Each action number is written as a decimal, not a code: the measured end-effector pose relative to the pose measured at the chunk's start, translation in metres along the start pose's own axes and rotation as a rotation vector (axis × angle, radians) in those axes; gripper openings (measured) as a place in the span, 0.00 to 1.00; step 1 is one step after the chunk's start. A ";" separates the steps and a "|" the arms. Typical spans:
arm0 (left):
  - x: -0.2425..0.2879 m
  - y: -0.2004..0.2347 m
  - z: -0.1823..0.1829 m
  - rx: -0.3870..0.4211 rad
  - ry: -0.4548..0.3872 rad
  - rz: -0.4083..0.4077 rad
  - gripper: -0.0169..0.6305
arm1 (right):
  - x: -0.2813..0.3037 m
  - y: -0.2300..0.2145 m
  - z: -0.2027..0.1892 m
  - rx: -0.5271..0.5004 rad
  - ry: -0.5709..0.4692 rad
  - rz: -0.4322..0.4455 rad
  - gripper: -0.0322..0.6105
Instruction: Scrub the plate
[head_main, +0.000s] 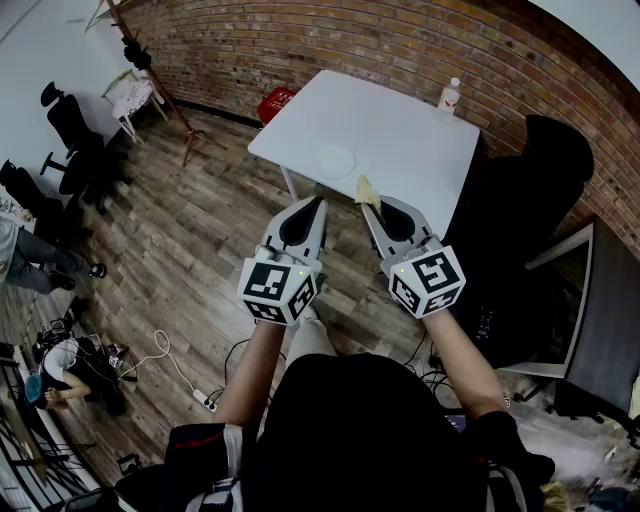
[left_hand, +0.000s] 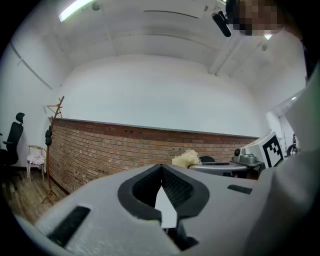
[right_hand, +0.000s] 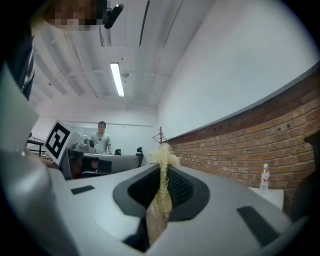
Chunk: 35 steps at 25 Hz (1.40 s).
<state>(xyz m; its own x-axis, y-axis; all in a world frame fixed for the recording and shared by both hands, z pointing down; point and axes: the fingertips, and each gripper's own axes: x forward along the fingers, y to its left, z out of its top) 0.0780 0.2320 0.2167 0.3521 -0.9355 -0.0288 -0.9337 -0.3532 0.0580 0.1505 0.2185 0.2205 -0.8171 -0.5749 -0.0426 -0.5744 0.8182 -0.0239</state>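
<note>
The scrubbing has not yet begun, as far as I can judge. The plate (head_main: 336, 160) lies flat on the white bench (head_main: 405, 140), towards its near edge, with nothing touching it. Both claws are held level in the air on the person's side, short of the plate. The tool looks ready: the right claw (head_main: 369, 210) is pinching a pale yellow, fibrous scrub pad (right_hand: 161, 197), whose frayed end sticks out past the tips. The left claw (head_main: 320, 202) is pressed together with nothing in it, and in the left gripper view its ribbed pads meet bare. Nearly all the work seems to remain: bringing the pad down onto the plate, perhaps steadying the plate with the free claw, and rubbing over its face. Whether the plate is dirty is too small to tell. By count there is one plate, one scrub pad, two claws and one bench. One clear bottle (head_main: 449, 95) stands at the bench's far corner, well apart from the plate. One red crate (head_main: 277, 101) sits on the floor beyond the bench.
</note>
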 end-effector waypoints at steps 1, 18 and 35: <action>0.001 0.001 -0.002 -0.001 0.002 -0.001 0.05 | 0.002 -0.001 -0.001 0.000 0.001 -0.001 0.12; 0.040 0.073 -0.021 -0.007 0.036 -0.014 0.05 | 0.079 -0.020 -0.020 0.029 0.026 -0.015 0.12; 0.128 0.204 -0.017 -0.080 0.081 -0.121 0.05 | 0.221 -0.069 -0.024 0.069 0.071 -0.109 0.12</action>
<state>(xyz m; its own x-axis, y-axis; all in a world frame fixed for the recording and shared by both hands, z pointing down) -0.0664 0.0406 0.2416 0.4685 -0.8825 0.0403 -0.8774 -0.4594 0.1385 0.0085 0.0348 0.2366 -0.7527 -0.6574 0.0350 -0.6574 0.7477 -0.0935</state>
